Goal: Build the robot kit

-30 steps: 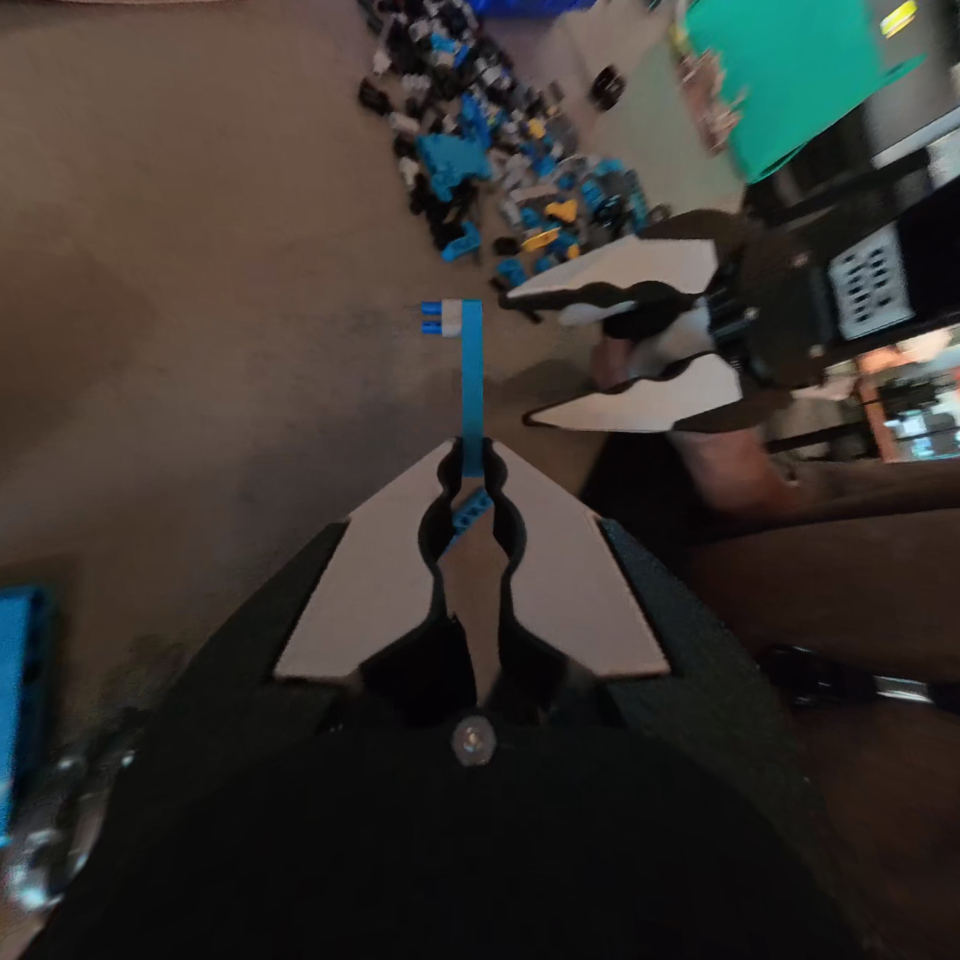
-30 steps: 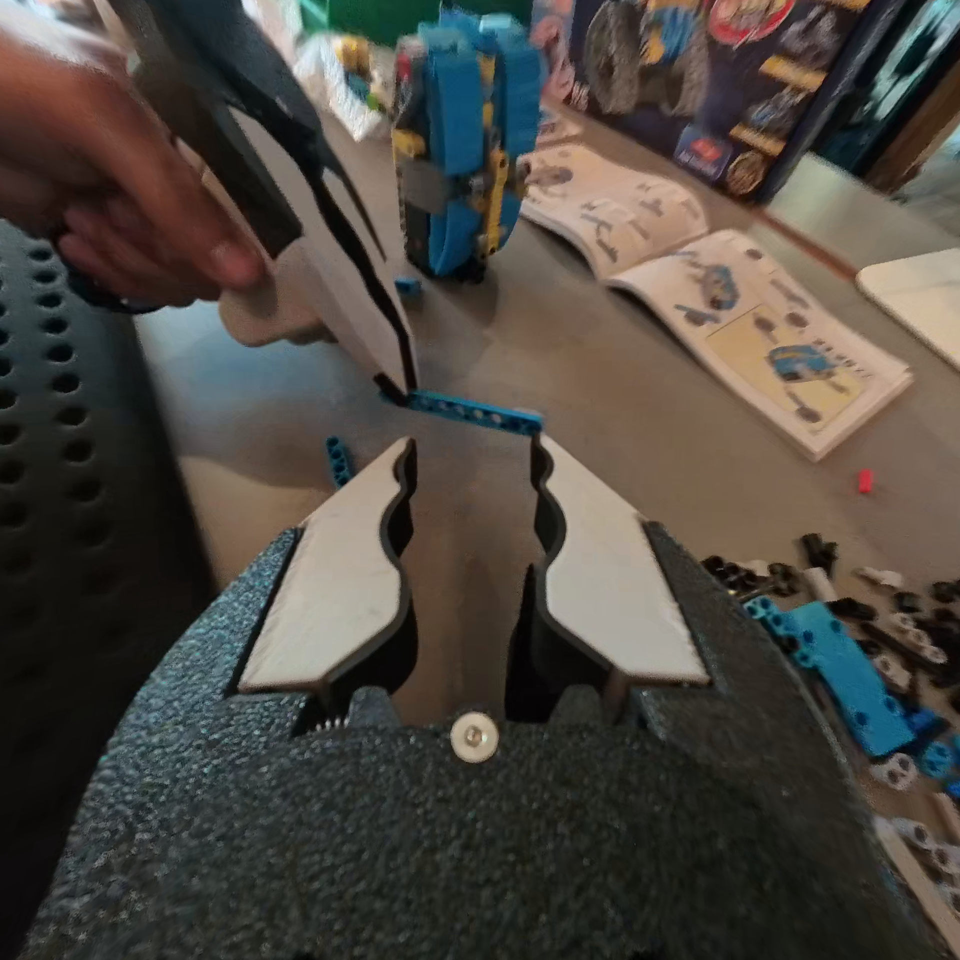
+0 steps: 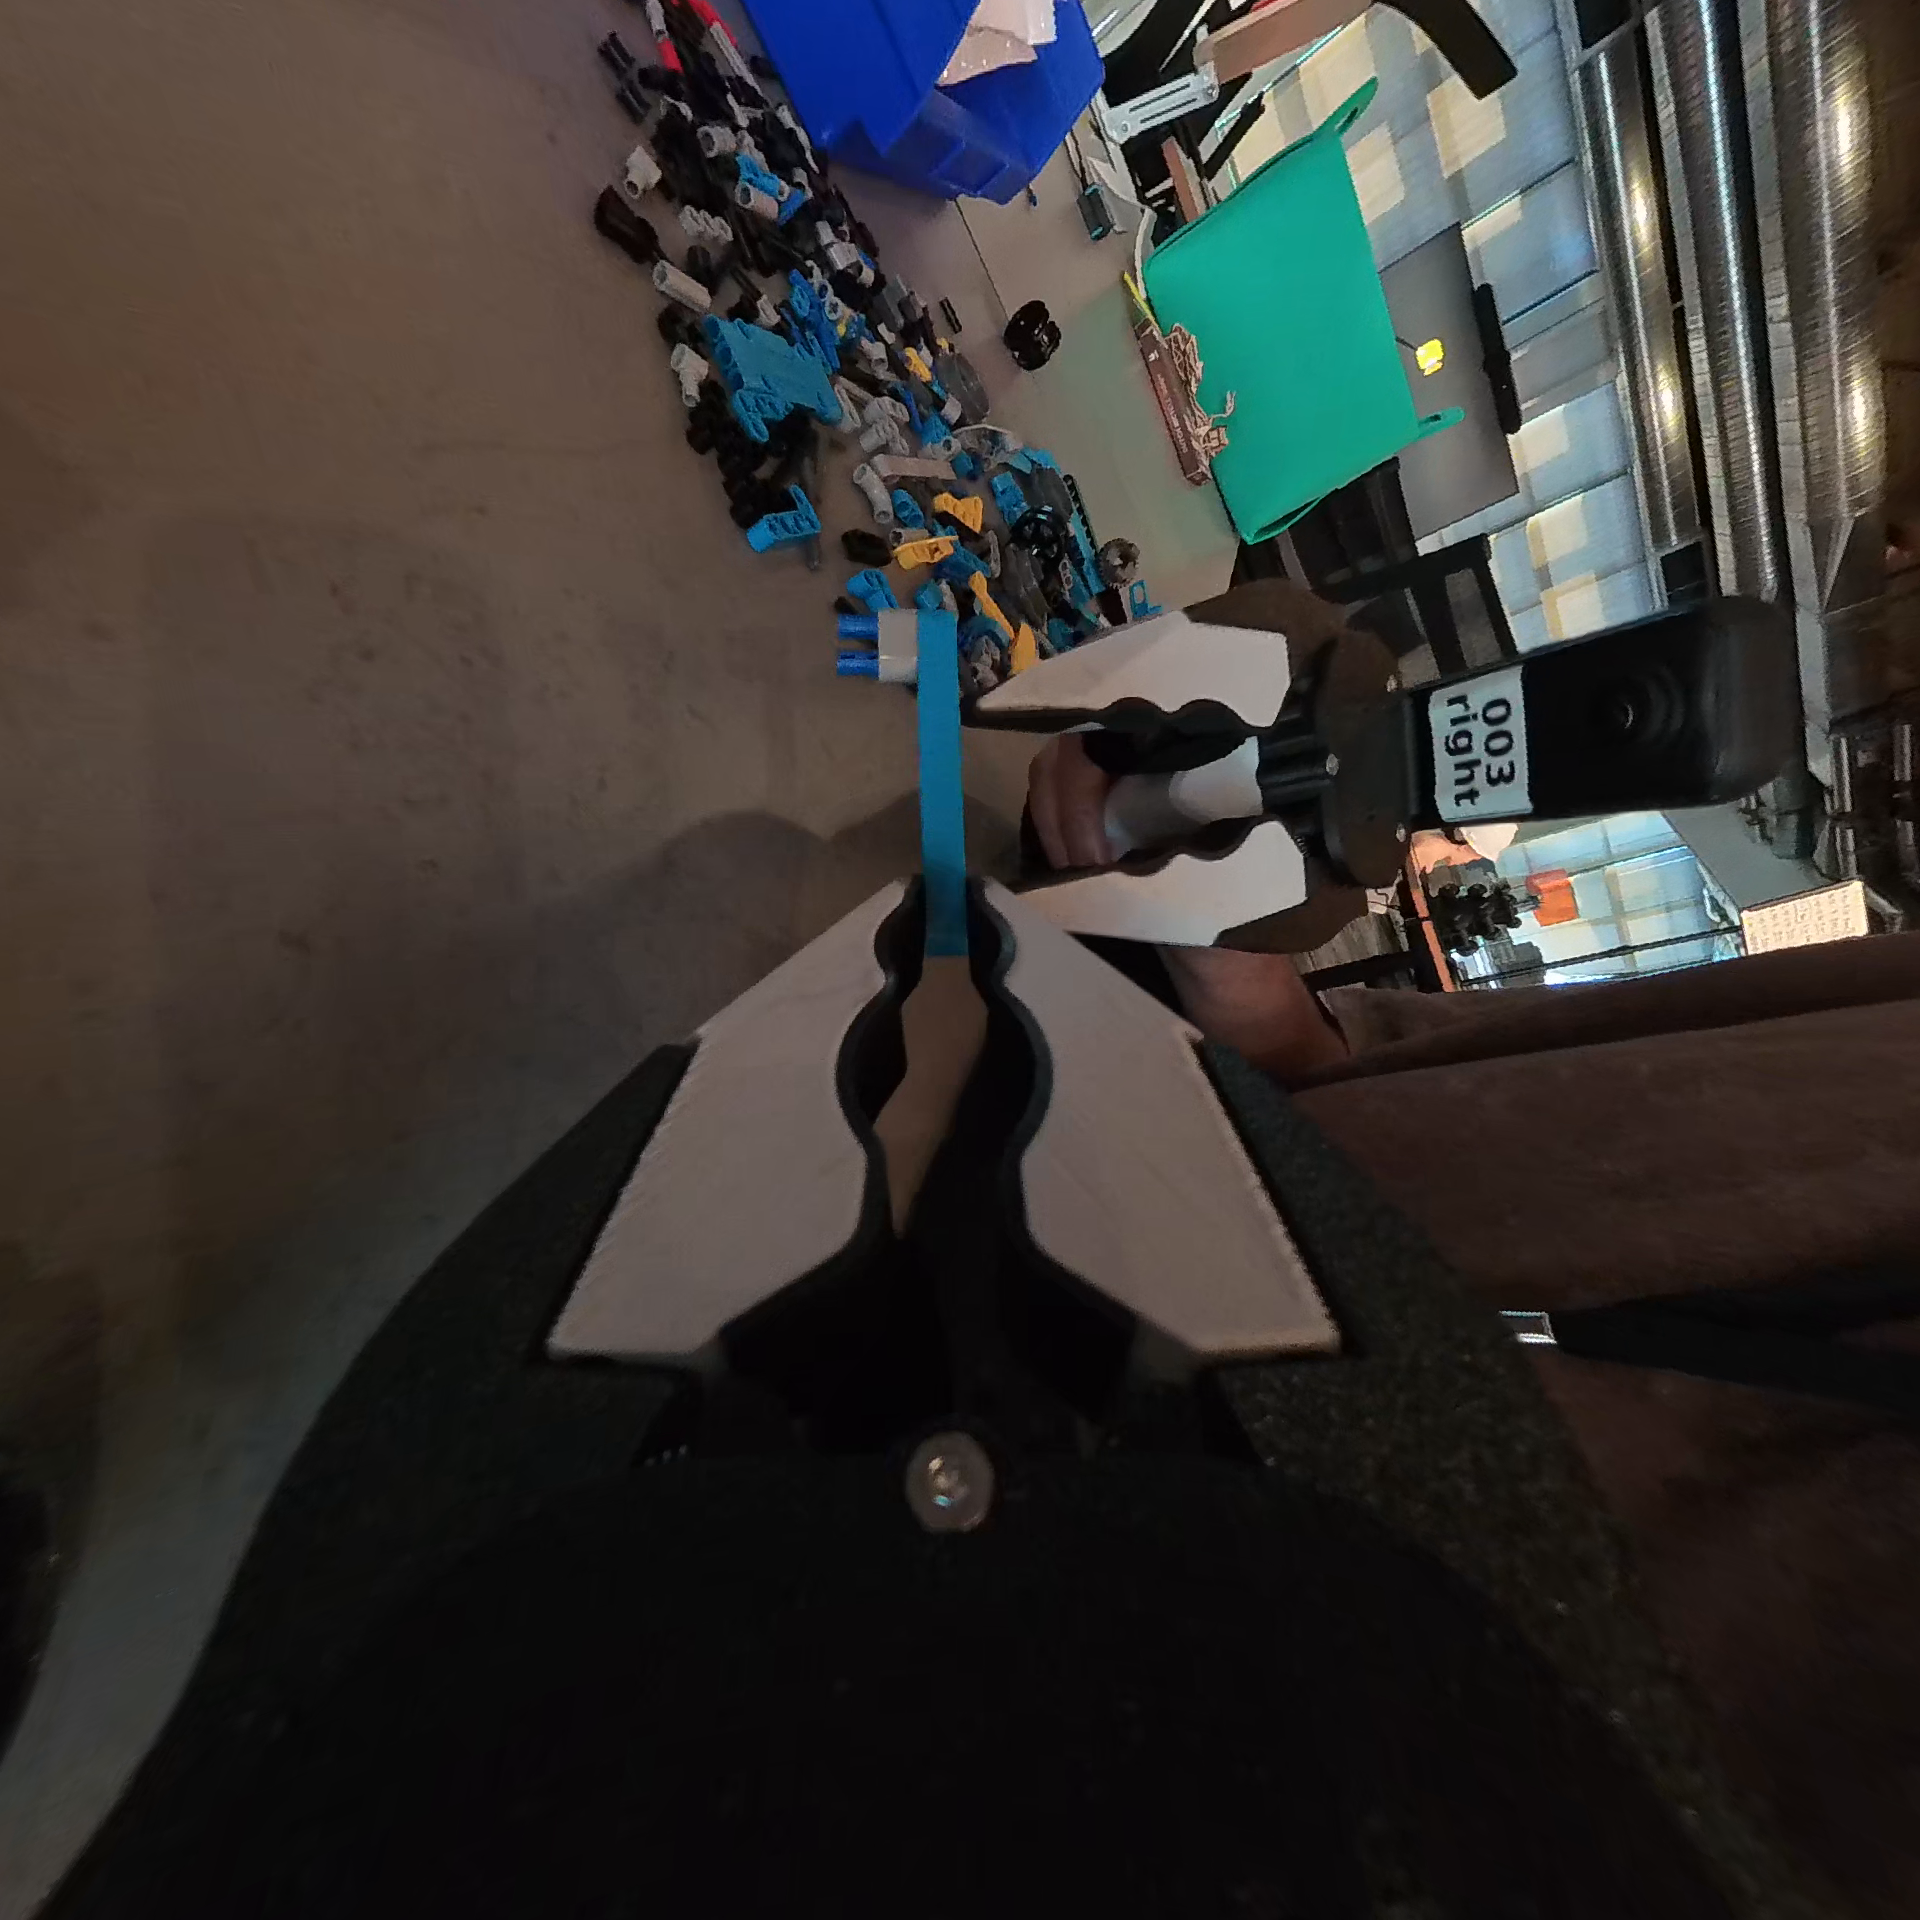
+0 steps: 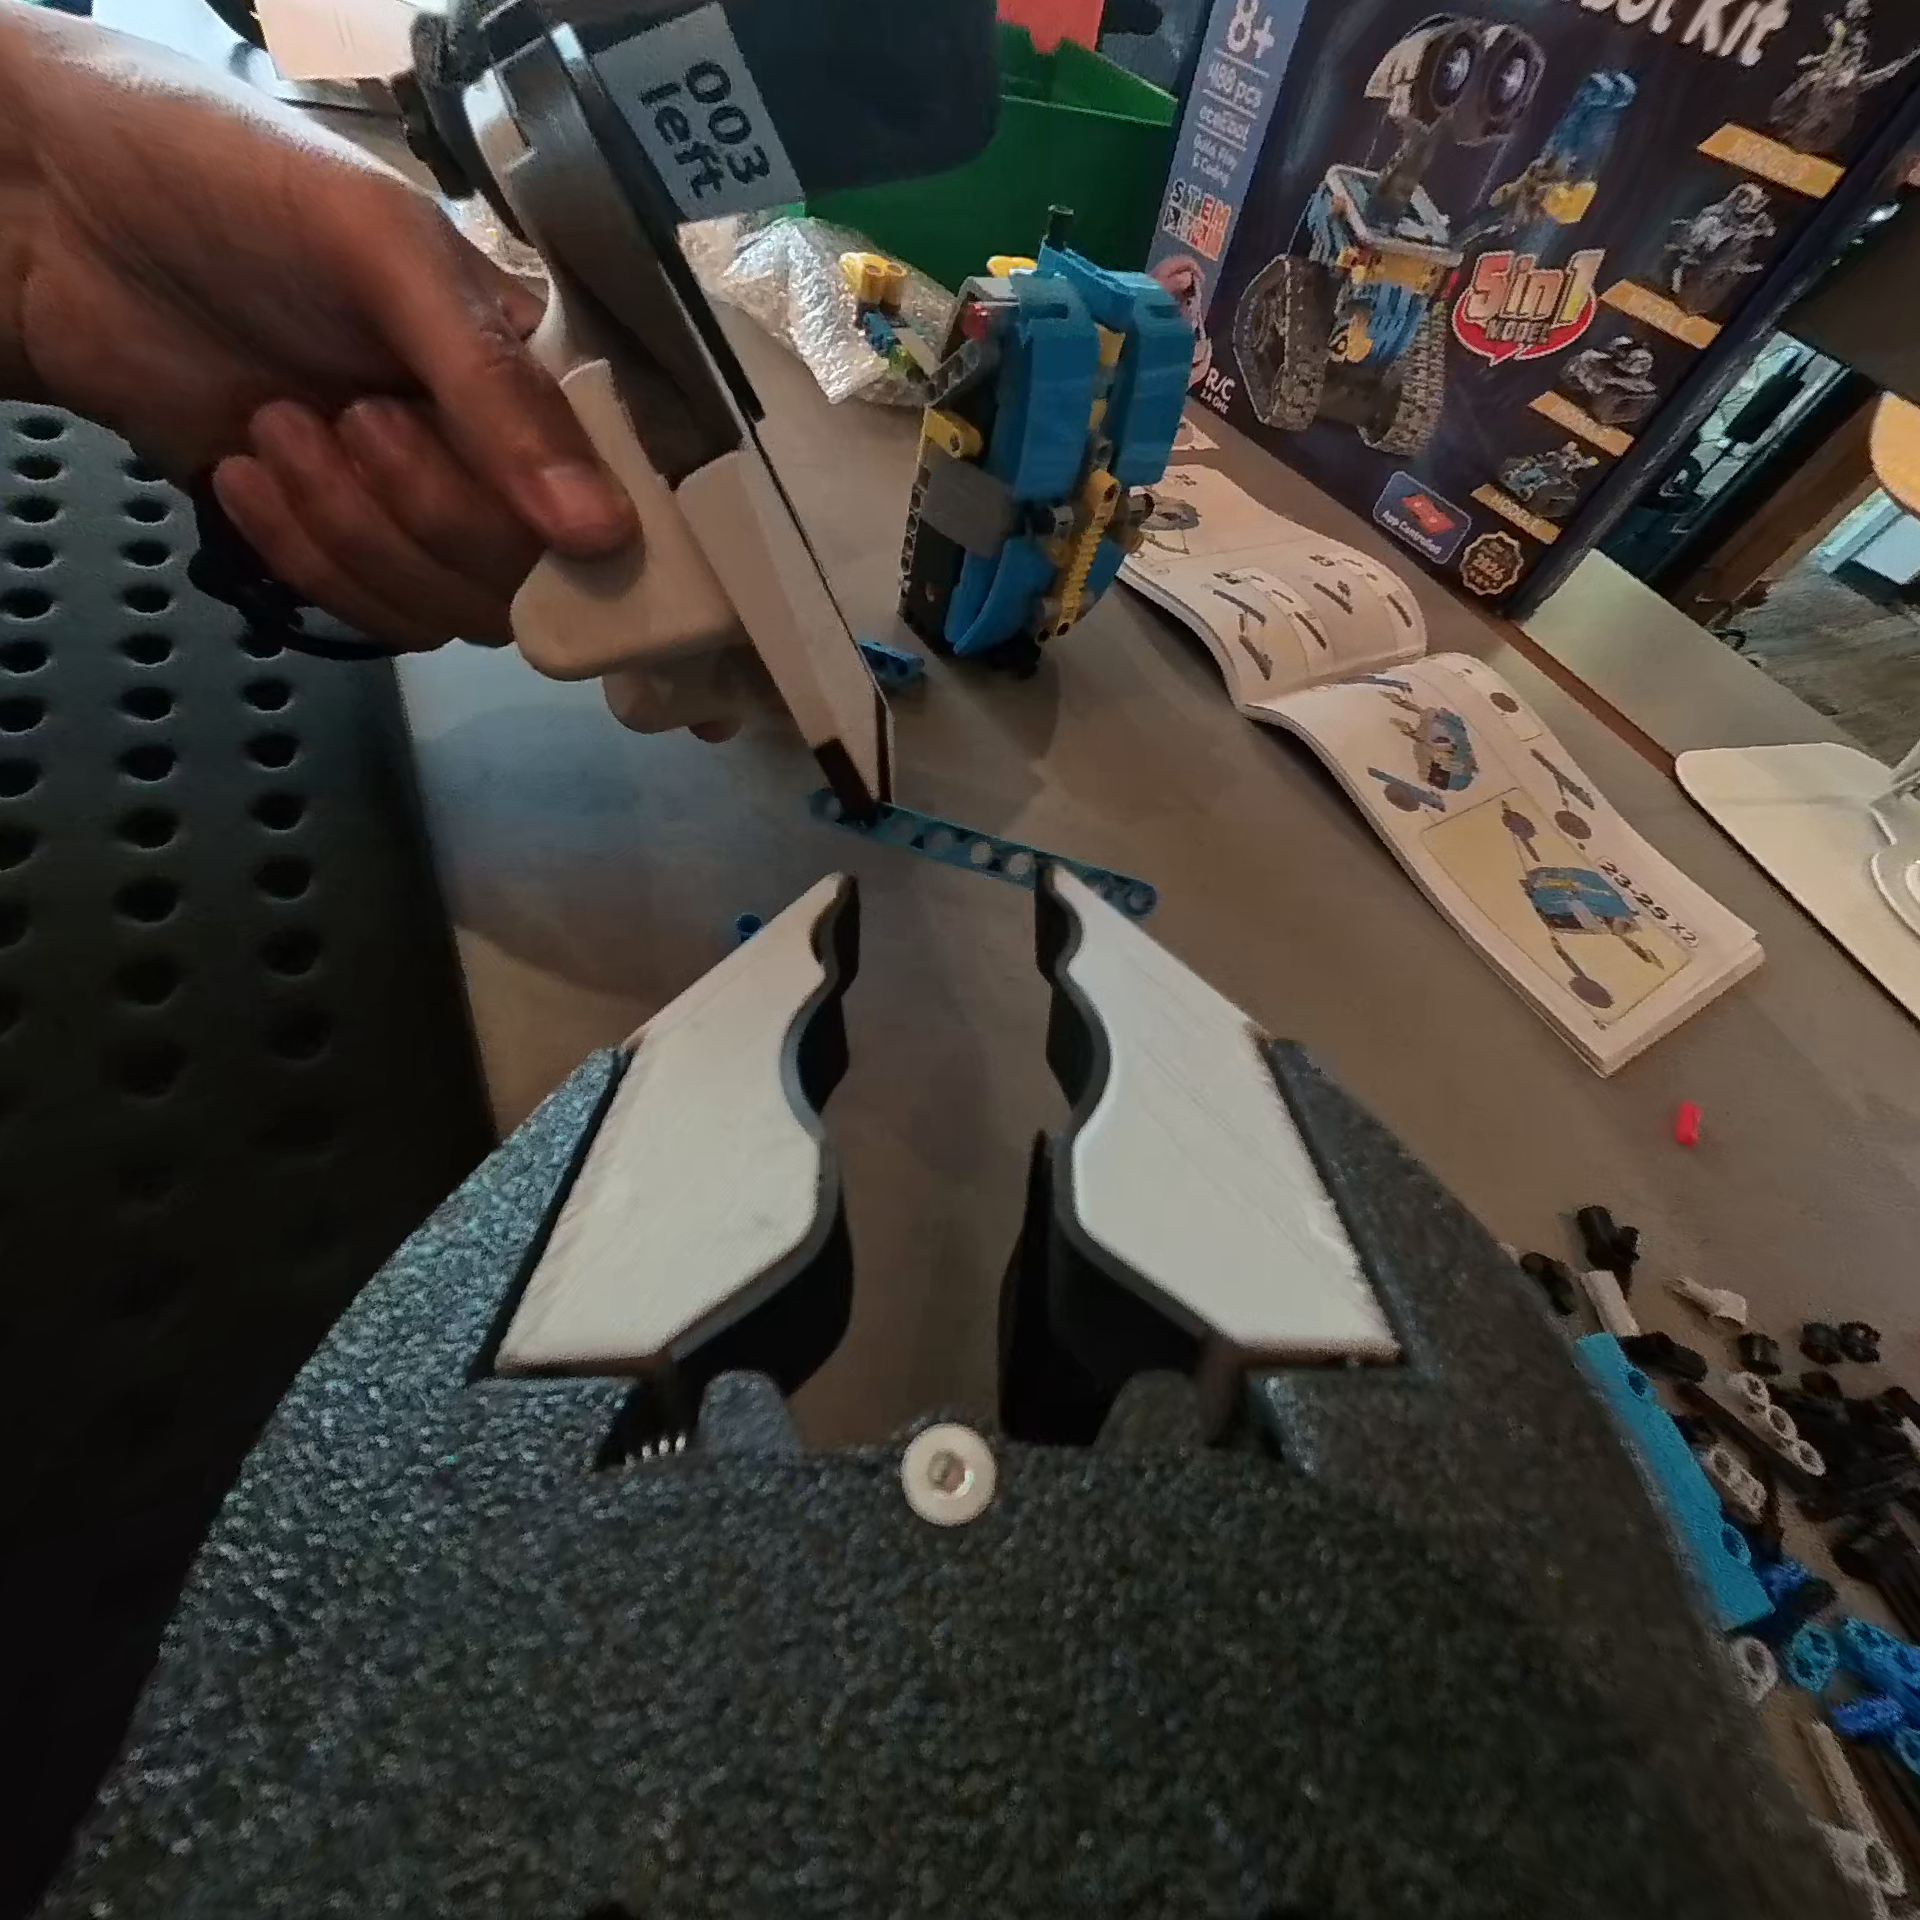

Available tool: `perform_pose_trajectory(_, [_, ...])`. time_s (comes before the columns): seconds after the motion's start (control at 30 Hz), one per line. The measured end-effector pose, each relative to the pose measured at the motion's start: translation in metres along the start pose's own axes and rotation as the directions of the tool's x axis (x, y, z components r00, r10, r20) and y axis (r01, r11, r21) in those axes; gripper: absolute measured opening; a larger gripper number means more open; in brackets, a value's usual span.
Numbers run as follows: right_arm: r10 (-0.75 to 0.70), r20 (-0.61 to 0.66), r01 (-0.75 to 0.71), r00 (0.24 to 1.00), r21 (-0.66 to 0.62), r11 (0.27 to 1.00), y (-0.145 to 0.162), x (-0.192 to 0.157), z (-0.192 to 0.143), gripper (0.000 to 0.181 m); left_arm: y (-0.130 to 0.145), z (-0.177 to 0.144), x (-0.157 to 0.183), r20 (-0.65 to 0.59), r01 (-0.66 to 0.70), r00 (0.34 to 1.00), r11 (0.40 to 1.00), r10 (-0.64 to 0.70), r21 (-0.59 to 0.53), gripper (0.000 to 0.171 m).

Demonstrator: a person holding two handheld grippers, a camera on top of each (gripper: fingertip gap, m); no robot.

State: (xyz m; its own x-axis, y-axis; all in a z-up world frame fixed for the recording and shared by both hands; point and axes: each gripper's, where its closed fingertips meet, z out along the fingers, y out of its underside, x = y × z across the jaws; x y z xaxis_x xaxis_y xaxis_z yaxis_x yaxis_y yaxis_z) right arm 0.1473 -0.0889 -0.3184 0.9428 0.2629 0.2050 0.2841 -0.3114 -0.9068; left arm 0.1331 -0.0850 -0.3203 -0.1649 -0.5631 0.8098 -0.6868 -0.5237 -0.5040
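The left gripper (image 3: 943, 902), with white plastic fingers edged in wavy black rubber, is pinched closed on one end of a long, flat blue beam (image 3: 938, 769) pierced with round holes, holding it above the smooth grey-brown tabletop (image 3: 364, 623). A small grey connector (image 3: 896, 646) with blue pins caps the beam's far end. The right gripper (image 4: 945, 902), its body coated in a grainy black texture, holds nothing; its fingers stand apart just beside the beam's free end. A partly built blue block model (image 4: 1039, 457) stands upright near an open instruction booklet (image 4: 1455, 790) and scattered loose pieces (image 3: 831, 416).
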Motion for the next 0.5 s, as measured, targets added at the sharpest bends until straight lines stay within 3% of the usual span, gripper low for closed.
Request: perform_pose_trajectory(0.5, [-0.028,0.011,0.028,1.0,-0.02,0.999,0.0024,-0.0057,0.0039,0.035,0.0019,0.0007,-0.0023,-0.01,0.032,0.999,0.999,-0.032,-0.003,0.007])
